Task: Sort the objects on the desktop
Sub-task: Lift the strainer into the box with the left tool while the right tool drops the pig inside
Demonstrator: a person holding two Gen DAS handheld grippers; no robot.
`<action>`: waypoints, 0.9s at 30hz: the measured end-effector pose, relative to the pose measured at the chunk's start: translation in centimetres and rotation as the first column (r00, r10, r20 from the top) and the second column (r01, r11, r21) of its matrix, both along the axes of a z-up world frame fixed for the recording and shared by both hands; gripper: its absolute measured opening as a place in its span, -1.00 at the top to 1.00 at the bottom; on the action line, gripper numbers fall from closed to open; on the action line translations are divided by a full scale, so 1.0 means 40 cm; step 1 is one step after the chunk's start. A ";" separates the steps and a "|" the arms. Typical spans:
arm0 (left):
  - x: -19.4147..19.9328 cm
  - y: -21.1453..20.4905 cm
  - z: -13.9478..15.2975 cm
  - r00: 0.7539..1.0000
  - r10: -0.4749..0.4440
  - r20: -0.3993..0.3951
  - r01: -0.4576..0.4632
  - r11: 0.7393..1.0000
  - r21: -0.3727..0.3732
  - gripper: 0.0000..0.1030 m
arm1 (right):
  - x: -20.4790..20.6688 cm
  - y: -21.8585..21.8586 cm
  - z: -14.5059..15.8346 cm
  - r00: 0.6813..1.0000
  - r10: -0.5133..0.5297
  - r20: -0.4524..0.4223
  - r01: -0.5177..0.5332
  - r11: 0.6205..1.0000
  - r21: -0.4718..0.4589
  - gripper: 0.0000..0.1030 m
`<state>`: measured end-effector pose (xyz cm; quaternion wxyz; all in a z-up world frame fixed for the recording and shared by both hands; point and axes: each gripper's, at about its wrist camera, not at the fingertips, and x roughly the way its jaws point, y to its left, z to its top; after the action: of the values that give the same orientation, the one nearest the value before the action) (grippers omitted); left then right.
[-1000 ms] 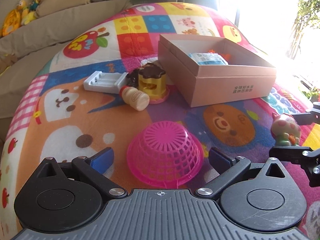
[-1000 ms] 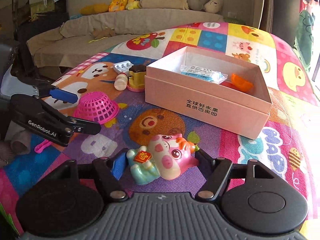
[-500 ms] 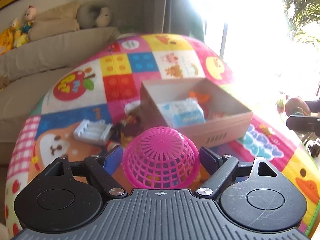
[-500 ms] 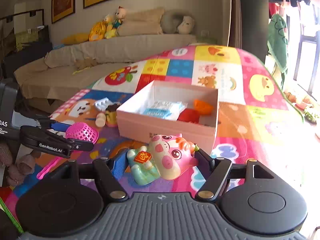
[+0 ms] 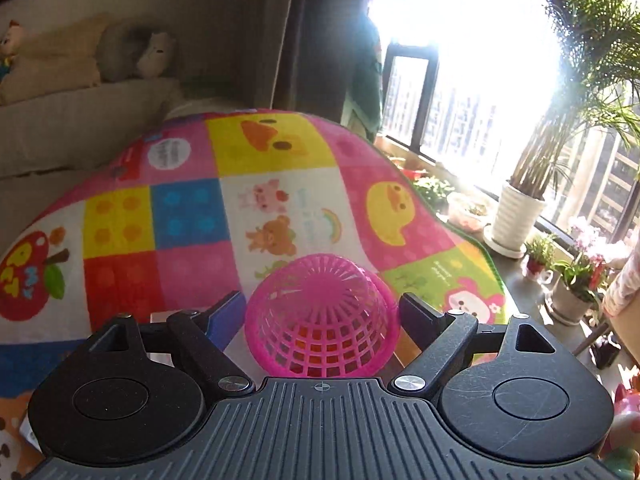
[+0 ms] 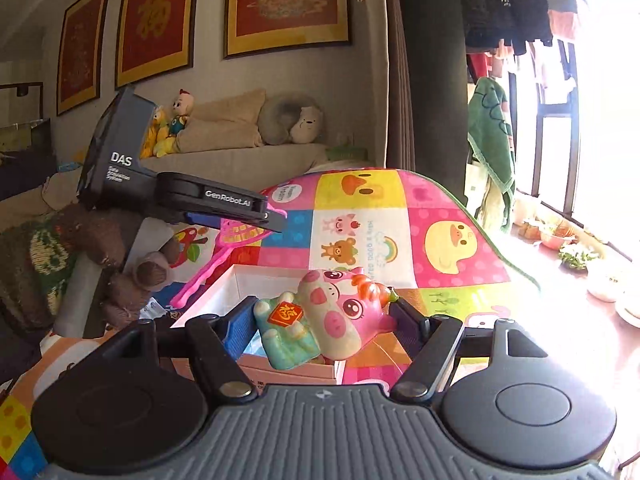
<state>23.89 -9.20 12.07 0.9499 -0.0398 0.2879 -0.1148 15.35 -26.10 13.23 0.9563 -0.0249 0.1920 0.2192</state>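
Note:
My left gripper (image 5: 322, 309) is shut on an upturned pink mesh basket (image 5: 320, 320) and holds it in the air above the colourful play mat (image 5: 280, 208). In the right wrist view the left gripper (image 6: 276, 219) shows at the left with the basket (image 6: 240, 233), and a pink handle (image 6: 200, 276) dangles from the basket. My right gripper (image 6: 324, 312) is shut on a pink and green pig figurine (image 6: 332, 316), held lying on its side over the near corner of the open pink box (image 6: 292, 372). What lies inside the box is mostly hidden.
A beige sofa (image 6: 240, 160) with plush toys runs along the far wall. Potted plants (image 5: 516, 216) line the bright window sill on the right. A person's sleeve (image 5: 624, 284) shows at the right edge. Brown knitted clothing (image 6: 92, 232) sits below the left gripper.
The left gripper shut on the pink basket, lifted it off the mat and carried it forward over the box. The right gripper rose with the pig and now hangs over the box.

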 end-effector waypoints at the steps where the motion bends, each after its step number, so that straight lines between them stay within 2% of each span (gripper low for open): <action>1: 0.016 -0.005 -0.018 1.000 -0.013 -0.028 0.013 1.000 -0.012 -0.76 | 0.007 -0.008 -0.014 1.000 -0.009 -0.017 0.009 1.000 -0.004 -0.39; 2: 0.023 -0.002 -0.033 0.999 -0.018 -0.048 0.017 1.000 -0.025 -0.84 | 0.012 -0.015 -0.023 0.999 -0.018 -0.028 0.018 1.000 -0.007 -0.39; 4: 0.016 0.014 -0.046 0.999 -0.010 -0.053 0.008 0.999 -0.041 -0.86 | 0.022 -0.031 -0.041 0.998 -0.036 -0.046 0.036 0.999 -0.003 -0.39; 8: -0.063 0.083 -0.053 0.999 0.021 -0.035 -0.023 0.998 -0.062 -0.89 | 0.033 -0.051 -0.072 0.996 -0.057 -0.075 0.058 0.998 0.008 -0.39; 13: -0.237 0.174 -0.085 0.997 0.074 0.023 -0.074 0.997 0.013 -0.94 | 0.053 -0.041 -0.090 0.993 -0.055 -0.102 0.058 0.998 0.019 -0.39; 16: -0.323 0.224 -0.122 0.993 0.113 0.023 -0.114 0.992 0.056 -0.94 | 0.076 -0.009 -0.088 0.993 -0.031 -0.112 0.032 0.999 0.010 -0.39; 20: -0.403 0.279 -0.167 0.987 0.163 -0.003 -0.163 0.985 0.056 -0.96 | 0.123 0.043 -0.086 0.986 -0.010 -0.164 0.013 1.000 0.014 -0.39; 23: -0.431 0.292 -0.200 0.987 0.159 -0.028 -0.157 0.985 0.066 -0.96 | 0.173 0.100 -0.063 0.978 0.038 -0.203 -0.029 0.998 0.050 -0.39; 27: -0.441 0.300 -0.220 0.988 0.152 -0.037 -0.150 0.987 0.051 -0.96 | 0.271 0.214 -0.015 0.977 0.072 -0.202 -0.066 0.997 0.036 -0.39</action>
<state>6.26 2.81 3.25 0.9504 -0.0409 0.3063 -0.0344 26.17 -17.55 12.65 0.9237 0.0050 0.2846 0.2564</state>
